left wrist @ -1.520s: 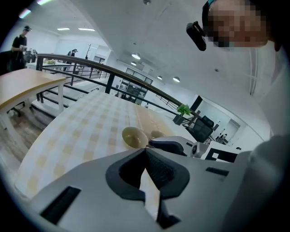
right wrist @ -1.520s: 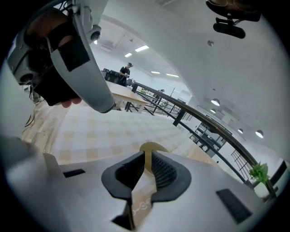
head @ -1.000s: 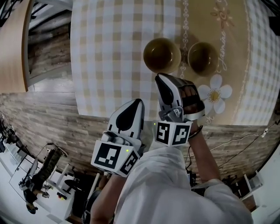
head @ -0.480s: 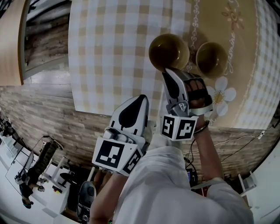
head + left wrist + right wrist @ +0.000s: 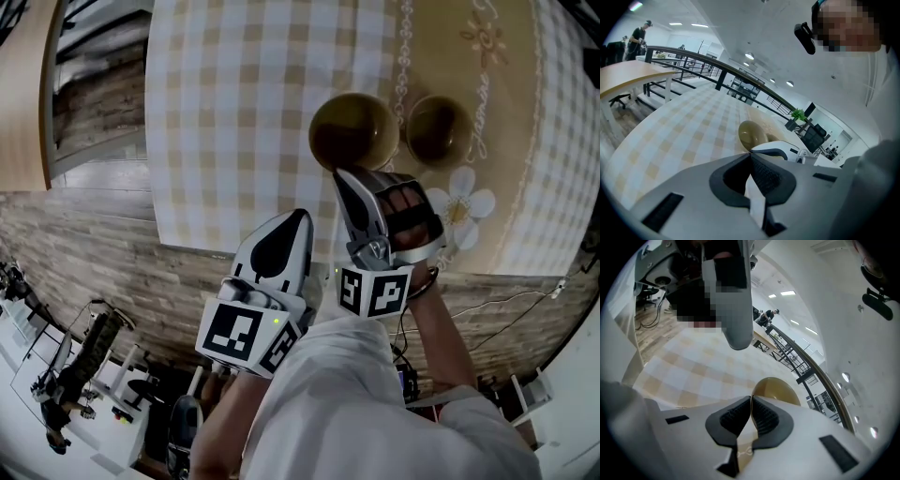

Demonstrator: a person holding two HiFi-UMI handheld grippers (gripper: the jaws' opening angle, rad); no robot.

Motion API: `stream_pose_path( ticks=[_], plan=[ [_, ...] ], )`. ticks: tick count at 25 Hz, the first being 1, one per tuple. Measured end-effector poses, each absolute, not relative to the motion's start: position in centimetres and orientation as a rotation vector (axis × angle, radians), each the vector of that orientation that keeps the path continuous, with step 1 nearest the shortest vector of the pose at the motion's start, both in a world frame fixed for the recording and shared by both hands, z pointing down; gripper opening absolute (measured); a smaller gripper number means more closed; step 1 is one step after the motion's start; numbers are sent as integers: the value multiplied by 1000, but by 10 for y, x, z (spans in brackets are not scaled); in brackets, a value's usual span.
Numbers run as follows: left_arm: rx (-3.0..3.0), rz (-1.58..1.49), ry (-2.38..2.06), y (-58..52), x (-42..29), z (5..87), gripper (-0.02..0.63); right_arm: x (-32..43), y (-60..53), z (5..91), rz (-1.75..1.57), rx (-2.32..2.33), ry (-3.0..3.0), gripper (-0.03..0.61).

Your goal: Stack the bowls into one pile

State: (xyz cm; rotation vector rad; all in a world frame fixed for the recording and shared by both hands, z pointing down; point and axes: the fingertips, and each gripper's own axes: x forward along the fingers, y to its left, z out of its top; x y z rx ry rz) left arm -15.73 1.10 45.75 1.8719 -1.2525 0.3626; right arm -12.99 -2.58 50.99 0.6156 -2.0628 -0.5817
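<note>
head view: the larger bowl (image 5: 353,131) and smaller bowl (image 5: 439,128) sit slightly lower in our frame than a second ago | right gripper (image 5: 339,173): we brought its tip from just short of the larger bowl's near rim up to it

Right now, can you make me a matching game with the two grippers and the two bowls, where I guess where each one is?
Things:
1. left gripper
2. right gripper
3. bigger bowl
4. smaller bowl

Places:
A. on the tan flowered cloth
B. tip at the bigger bowl's near rim
C. back by the near edge of the checked cloth, away from both bowls
D. on the checked cloth, next to the tan part

Pairs: 1-C, 2-B, 3-D, 4-A.
</note>
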Motion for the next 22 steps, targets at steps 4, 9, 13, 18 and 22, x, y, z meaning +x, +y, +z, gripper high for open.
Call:
stream_pose_path(
  ticks=[4, 9, 13, 18, 22],
  plan=[
    [1888, 365, -1252, 12, -156, 450, 17, -131, -23, 494, -581, 652, -2082, 41],
    [1911, 358, -1254, 9, -153, 437, 17, -128, -22, 477, -580, 680, -2088, 41],
    [1926, 350, -1257, 5, -152, 428, 17, -125, -23, 468, -577, 692, -2089, 41],
    [1943, 352, -1248, 15, -151, 422, 17, -117, -13, 455, -564, 727, -2078, 41],
    [1960, 363, -1237, 14, -145, 418, 17, -104, -16, 449, -558, 754, -2065, 41]
  ],
)
